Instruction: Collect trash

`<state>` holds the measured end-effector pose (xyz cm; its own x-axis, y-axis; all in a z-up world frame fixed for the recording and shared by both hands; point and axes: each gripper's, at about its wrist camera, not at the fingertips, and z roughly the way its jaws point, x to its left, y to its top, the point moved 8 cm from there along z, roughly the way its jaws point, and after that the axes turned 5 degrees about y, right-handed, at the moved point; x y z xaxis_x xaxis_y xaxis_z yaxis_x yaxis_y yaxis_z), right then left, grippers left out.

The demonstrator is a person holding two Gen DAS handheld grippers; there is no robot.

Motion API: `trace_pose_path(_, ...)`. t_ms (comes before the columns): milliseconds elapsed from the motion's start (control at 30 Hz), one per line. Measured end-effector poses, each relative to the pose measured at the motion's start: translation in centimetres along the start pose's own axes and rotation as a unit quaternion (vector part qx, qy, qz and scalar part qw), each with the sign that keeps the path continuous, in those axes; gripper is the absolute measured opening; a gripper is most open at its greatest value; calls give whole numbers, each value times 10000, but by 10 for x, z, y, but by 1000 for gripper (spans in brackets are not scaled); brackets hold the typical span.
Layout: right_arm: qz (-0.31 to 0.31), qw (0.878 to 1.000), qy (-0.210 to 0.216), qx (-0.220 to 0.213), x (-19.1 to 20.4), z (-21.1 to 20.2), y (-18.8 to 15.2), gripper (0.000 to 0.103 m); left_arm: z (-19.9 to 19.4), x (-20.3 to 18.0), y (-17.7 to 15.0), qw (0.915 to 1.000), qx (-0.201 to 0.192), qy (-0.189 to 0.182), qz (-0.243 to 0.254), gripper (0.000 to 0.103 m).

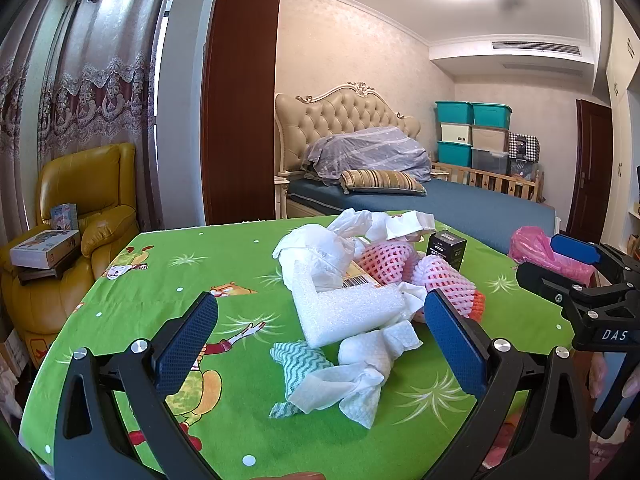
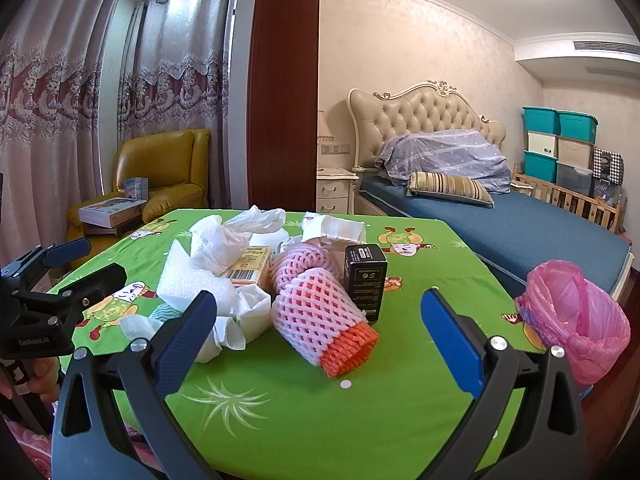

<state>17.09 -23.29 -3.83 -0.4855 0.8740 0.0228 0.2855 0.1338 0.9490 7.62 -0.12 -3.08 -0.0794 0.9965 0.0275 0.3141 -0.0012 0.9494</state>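
Left wrist view: a bedroom with a bed (image 1: 460, 200), stacked bins (image 1: 474, 136), curtains (image 1: 80, 80) and a yellow armchair (image 1: 88, 208); in front stands a table under a green cartoon cloth (image 1: 224, 264). The trash lies heaped at the cloth's middle: an L-shaped white foam piece (image 1: 344, 312), crumpled tissue (image 1: 360, 372), a striped teal rag (image 1: 296, 360), a white plastic bag (image 1: 320, 248), pink fruit nets (image 1: 400, 264) and a small black box (image 1: 446, 246). The left gripper (image 1: 320, 336) hovers over the near edge of the heap, its jaws spread wide and pinching nothing, with the foam and tissue lying between the blue pads. The right gripper (image 1: 560, 264) shows at the right edge, also spread and empty; fingertips of a hand (image 1: 600, 376) show beneath it. A pink bin bag (image 1: 536, 248) sits beyond the table's right edge. Right wrist view: the same room, with a nightstand (image 2: 336, 192) beside the bed (image 2: 520, 224). The right gripper (image 2: 316, 320) hovers with jaws wide apart, holding nothing; the nearest net (image 2: 320, 320), with its orange end toward the camera, lies between the pads without touching them, and the box (image 2: 366, 280) stands upright just behind it. Foam (image 2: 188, 280), tissue (image 2: 240, 316) and an orange-labelled carton (image 2: 250, 266) lie to the left. The bag-lined bin (image 2: 576, 320) stands off the table at right. The left gripper (image 2: 72, 268) enters from the left, jaws parted.
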Motion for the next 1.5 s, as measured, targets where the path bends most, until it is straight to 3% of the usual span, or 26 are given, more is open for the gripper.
trace_pose_path(1500, 96, 9999, 64, 117, 11, 0, -5, 99, -2, 9, 3, 9999, -13, 52, -94, 97)
